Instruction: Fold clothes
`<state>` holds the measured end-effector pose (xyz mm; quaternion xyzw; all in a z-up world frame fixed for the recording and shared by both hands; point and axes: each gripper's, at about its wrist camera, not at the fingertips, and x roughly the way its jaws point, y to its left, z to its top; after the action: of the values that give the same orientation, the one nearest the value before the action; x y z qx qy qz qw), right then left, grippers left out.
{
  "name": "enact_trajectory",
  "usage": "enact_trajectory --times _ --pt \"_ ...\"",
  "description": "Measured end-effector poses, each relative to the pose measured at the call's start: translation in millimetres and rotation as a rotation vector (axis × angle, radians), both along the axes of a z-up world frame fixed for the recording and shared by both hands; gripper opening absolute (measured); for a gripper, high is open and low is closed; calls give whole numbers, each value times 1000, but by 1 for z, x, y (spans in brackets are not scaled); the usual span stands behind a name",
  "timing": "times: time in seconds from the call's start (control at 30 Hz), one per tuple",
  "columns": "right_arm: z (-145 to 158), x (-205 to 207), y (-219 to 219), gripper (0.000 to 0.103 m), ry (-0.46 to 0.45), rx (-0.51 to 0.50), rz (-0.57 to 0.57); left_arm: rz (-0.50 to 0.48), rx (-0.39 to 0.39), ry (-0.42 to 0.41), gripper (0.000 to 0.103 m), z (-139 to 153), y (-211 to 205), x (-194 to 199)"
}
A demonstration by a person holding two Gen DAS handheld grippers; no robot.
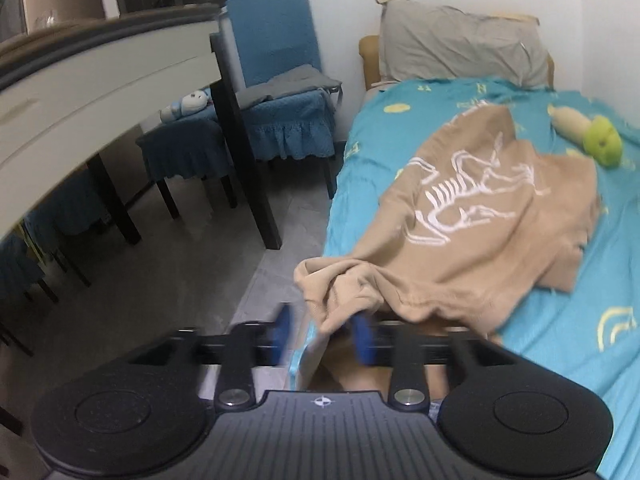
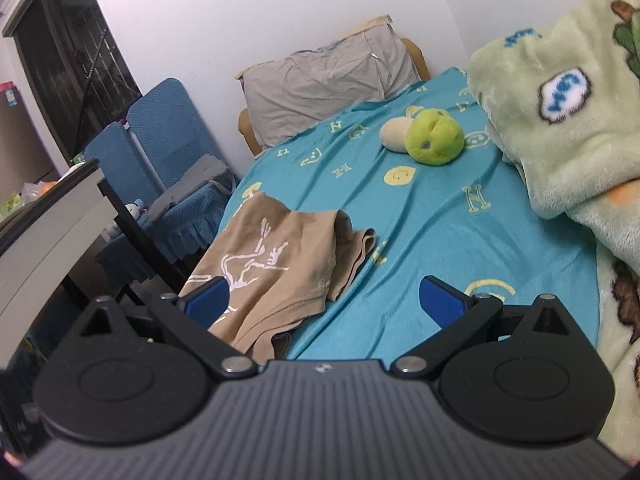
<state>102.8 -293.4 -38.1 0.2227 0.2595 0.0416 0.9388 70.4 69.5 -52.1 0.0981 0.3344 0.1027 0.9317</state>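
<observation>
A tan T-shirt (image 1: pixel 472 216) with a white skeleton print lies crumpled on the teal bed sheet (image 1: pixel 580 320), near the bed's left edge. Its bunched hem (image 1: pixel 340 296) reaches past that edge and hangs between the blue fingers of my left gripper (image 1: pixel 322 334). Those fingers are blurred and stand partly apart, with a gap left of the cloth, so the gripper is open. In the right wrist view the T-shirt (image 2: pixel 272 264) lies partly folded over itself. My right gripper (image 2: pixel 324 300) is wide open just above the shirt's near edge and the sheet (image 2: pixel 420 208), holding nothing.
A grey pillow (image 1: pixel 460 40) lies at the head of the bed, with a green plush toy (image 2: pixel 434 136) below it. A pale green fleece blanket (image 2: pixel 560 120) is piled on the right. Blue-covered chairs (image 1: pixel 276 80) and a white table (image 1: pixel 80 100) stand left of the bed on grey floor (image 1: pixel 180 280).
</observation>
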Motion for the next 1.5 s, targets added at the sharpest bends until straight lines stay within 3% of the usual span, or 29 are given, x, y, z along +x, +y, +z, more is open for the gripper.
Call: enact_trajectory --times 0.13,0.17,0.27,0.33,0.4,0.47,0.5,0.57,0.67,0.9,0.97,1.07,1.23,1.5 --pt "0 -2 1 103 36 17 11 -100 91 -61 73 8 -29 -11" --pt "0 -4 2 103 41 25 18 -142 110 -69 75 9 -37 -11" --pt "-2 -9 2 103 56 59 32 -311 207 -44 75 -6 -66 -6" --pt "-3 -11 2 103 64 68 39 -412 326 -32 75 -24 -89 -1" --pt "-4 -11 2 103 68 67 45 -474 424 -37 73 -42 -106 6" --pt "-5 -9 3 103 72 62 45 -488 444 -19 67 -55 -113 22" --pt "-7 -8 2 103 76 61 44 -473 432 -15 63 -59 -112 30" --pt "-10 -5 2 103 87 59 43 -438 407 -11 39 -65 -110 45" --pt "-14 -1 1 103 96 55 46 -376 222 -63 12 -48 -95 55" --pt "-16 9 23 103 60 14 107 -253 -208 -320 7 28 -45 30" --pt "-17 22 39 103 60 -25 132 -242 -276 -353 7 40 -36 23" --pt "-20 46 65 103 73 -54 177 -243 -343 -365 7 51 -28 18" --pt "-37 86 112 103 64 -128 238 -227 -369 -360 7 53 -23 18" --pt "-67 133 105 103 30 -91 65 -182 -362 -388 6 42 -22 31"
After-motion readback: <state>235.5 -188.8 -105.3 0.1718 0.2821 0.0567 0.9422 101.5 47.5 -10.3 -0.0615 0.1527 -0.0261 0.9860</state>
